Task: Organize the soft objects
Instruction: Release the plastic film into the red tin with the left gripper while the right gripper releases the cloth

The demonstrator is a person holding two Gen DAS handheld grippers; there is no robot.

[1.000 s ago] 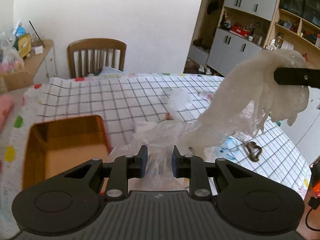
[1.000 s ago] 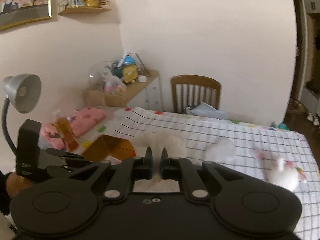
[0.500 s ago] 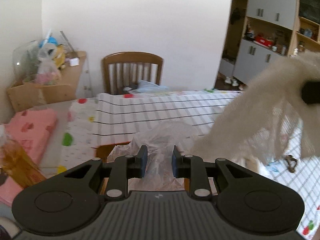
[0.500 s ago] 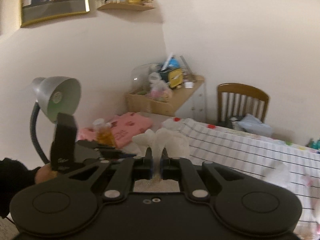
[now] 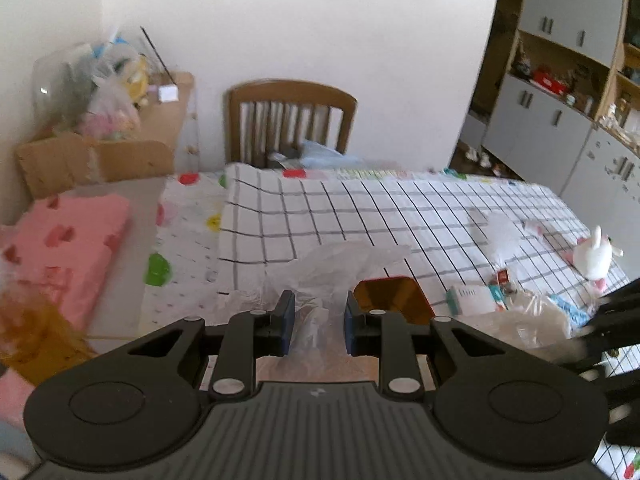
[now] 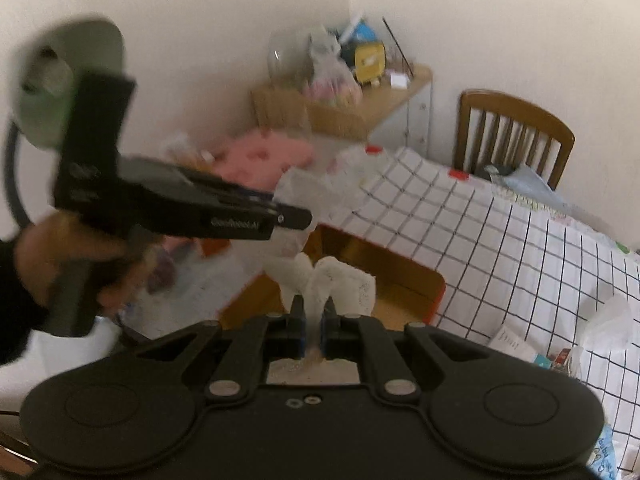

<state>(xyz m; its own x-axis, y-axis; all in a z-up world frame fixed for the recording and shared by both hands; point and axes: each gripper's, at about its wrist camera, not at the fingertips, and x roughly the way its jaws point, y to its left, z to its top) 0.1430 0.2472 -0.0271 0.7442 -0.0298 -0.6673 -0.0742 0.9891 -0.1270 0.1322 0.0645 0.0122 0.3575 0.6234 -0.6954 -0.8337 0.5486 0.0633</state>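
My left gripper point(image 5: 317, 322) is shut on a clear crumpled plastic bag point(image 5: 340, 268), which bulges between and ahead of the pads. It hangs over an orange-brown box point(image 5: 394, 298) on the checked tablecloth. My right gripper point(image 6: 313, 320) is shut on a white mesh cloth point(image 6: 336, 280) that sticks up between the pads, above the same box point(image 6: 384, 276). The left gripper point(image 6: 294, 216) also shows in the right wrist view, left of the cloth, with the plastic bag point(image 6: 312, 188) at its tip.
A toy rabbit point(image 5: 594, 256), small packets point(image 5: 476, 298) and another clear bag point(image 5: 500, 232) lie on the table at right. A wooden chair point(image 5: 290, 120) stands behind the table. A pink cushion point(image 5: 60, 248) lies at left. A grey desk lamp point(image 6: 64, 84) is near.
Both grippers have swung left toward the box. The mesh cloth has dropped from high on the right to low beside the box. Both grips are unchanged.
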